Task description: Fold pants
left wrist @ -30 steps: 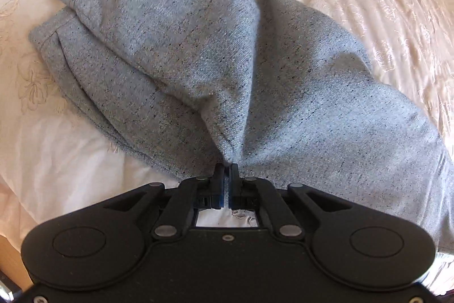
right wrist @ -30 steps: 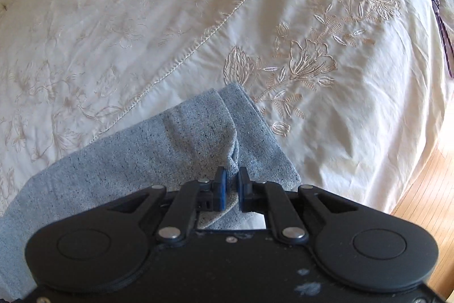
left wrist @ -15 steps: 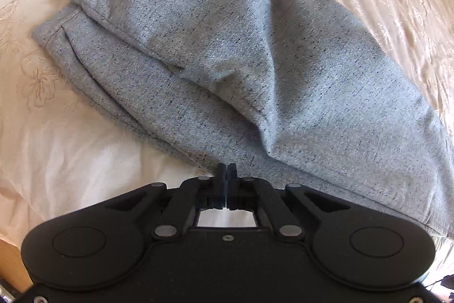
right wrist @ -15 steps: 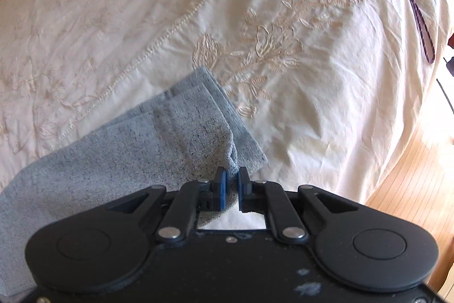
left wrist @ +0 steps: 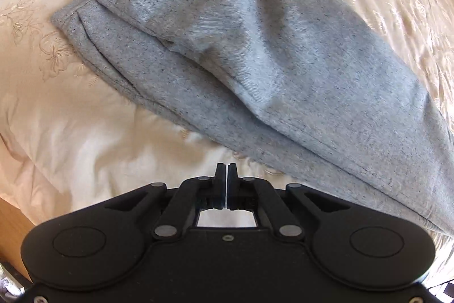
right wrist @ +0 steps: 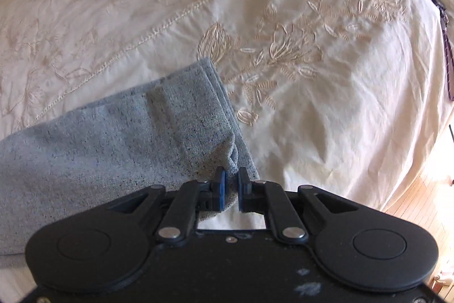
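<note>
Pants (left wrist: 255, 53) are laid on the bed (left wrist: 71, 132), doubled leg over leg. The right tongs (right wrist: 231, 175) are clamped on the hem corner — likely so that end can be carried over. The left tongs (left wrist: 226, 169) are pressed together on nothing, held just off the cloth's near edge — apparently released.

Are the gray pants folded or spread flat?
Folded: the pants lie doubled in layers on the bedspread, stacked edges showing at one end.
</note>
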`<state>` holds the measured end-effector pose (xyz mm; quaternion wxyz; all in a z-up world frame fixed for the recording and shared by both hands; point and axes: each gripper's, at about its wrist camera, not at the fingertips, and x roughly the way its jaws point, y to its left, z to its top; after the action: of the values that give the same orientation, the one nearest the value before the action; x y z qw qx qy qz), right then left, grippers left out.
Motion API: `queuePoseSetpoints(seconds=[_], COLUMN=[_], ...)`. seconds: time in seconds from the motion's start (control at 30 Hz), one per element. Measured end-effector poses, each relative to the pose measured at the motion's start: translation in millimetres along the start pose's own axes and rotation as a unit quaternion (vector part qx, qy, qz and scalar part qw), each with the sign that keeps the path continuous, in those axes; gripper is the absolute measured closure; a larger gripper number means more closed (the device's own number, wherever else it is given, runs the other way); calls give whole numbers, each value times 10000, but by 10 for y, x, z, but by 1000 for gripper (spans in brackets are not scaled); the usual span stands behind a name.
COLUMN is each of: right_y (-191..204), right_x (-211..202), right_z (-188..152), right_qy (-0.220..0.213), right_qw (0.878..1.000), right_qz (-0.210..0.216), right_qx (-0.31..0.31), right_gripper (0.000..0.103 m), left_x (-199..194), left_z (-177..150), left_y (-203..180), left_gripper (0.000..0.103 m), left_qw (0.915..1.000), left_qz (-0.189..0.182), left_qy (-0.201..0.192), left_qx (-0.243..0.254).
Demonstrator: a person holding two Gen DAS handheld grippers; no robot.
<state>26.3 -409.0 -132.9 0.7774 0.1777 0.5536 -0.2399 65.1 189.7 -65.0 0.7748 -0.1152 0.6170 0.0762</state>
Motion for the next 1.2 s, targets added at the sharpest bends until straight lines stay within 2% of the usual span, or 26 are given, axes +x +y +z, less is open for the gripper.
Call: queuePoseSetpoints(seconds=[0.1,0.13,0.2,0.27,0.4,0.47,0.57,0.83,0.87,0.9,0.97,1.1,1.2], right_y=[-56,-82,-109,-125,-47,24,107,179,179,184,226,261,231], right_x=[-61,-114,-281,-350,-211,-61,129,373,352,333,221,112,319], right_z=[61,89,174,281,570,693,814,879,867,861,837,843,876], right_qy=[48,-41,-380,-569,-600,-473,-272,100,82,63,-65,-580,-236], right_qw=[9996,9995,9979,9946,9882,9856,9813,9770,9765,9758,9719,9715,9784], right_qz=[239,255,336,634,899,992,1064,1126,1151,1186,1257,728,583], right_qx=[-126,-181,-392,-587,-1090,-1287,-1580,-1810,-1822,-1835,-1990,-2182,-1969], right_gripper=[87,82,82,82,78,78,78,76,81,99,99,100,100], left_x=[-112,-129,-126,-83,79,231,498,597,585,575,603,534,437], left_z=[-104,-137,-185,-197,-281,-307,-354,-370,-376,-389,-388,-421,-466], left_y=[-316,-447,-694,-975,-1386,-1508,-1576,-1487,-1480,-1457,-1497,-1540,-1529], left_gripper=[102,102,102,100,96,94,94,94,94,94,94,94,94], left_qw=[9997,9994,9985,9975,9962,9964,9967,9970,9971,9972,9976,9982,9980], left_qz=[-174,-225,-335,-450,-609,-616,-462,-437,-436,-429,-392,-366,-432], left_qy=[-59,-78,-121,-115,29,210,558,633,621,604,566,466,468], left_qx=[171,255,423,537,625,537,355,-44,-53,-54,-33,18,40])
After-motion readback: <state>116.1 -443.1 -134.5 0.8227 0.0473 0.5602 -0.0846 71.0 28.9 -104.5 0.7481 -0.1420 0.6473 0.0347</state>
